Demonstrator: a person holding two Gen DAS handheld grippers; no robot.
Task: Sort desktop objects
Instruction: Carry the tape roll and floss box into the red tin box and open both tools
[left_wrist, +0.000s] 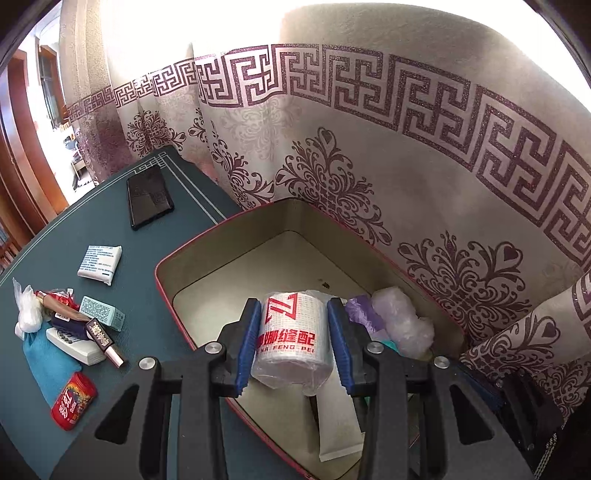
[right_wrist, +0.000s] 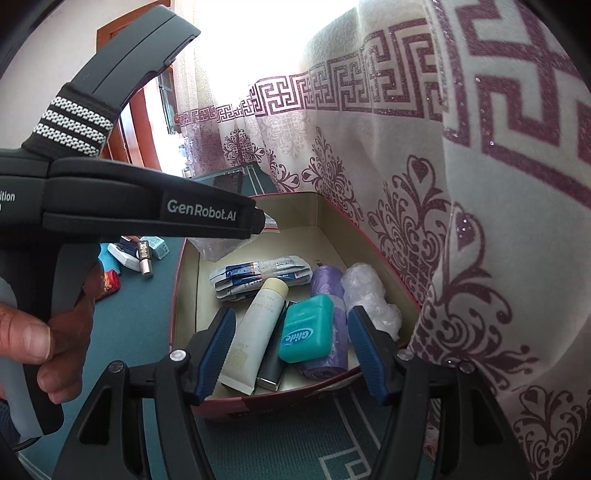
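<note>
Left gripper (left_wrist: 291, 343) clamped my wrapped white roll (left_wrist: 290, 338), held over the red-rimmed box (left_wrist: 162, 291). Right gripper (right_wrist: 291, 347) stood released, nothing pinched, hovering above the teal floss case (right_wrist: 306, 332) lying in that box on a purple bag roll (right_wrist: 327, 280), beside a cream tube (right_wrist: 255, 328). Leftover clutter, including a red can (left_wrist: 72, 400), sat on the teal mat (left_wrist: 110, 236).

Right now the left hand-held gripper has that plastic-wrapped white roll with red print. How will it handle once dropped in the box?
The white roll looks like soft wound material, so probably light and squashy. Its loose plastic wrap may be slippery against the left hand-held gripper. Being cylindrical, it could roll inside the red-rimmed box until it meets the purple roll.
</note>
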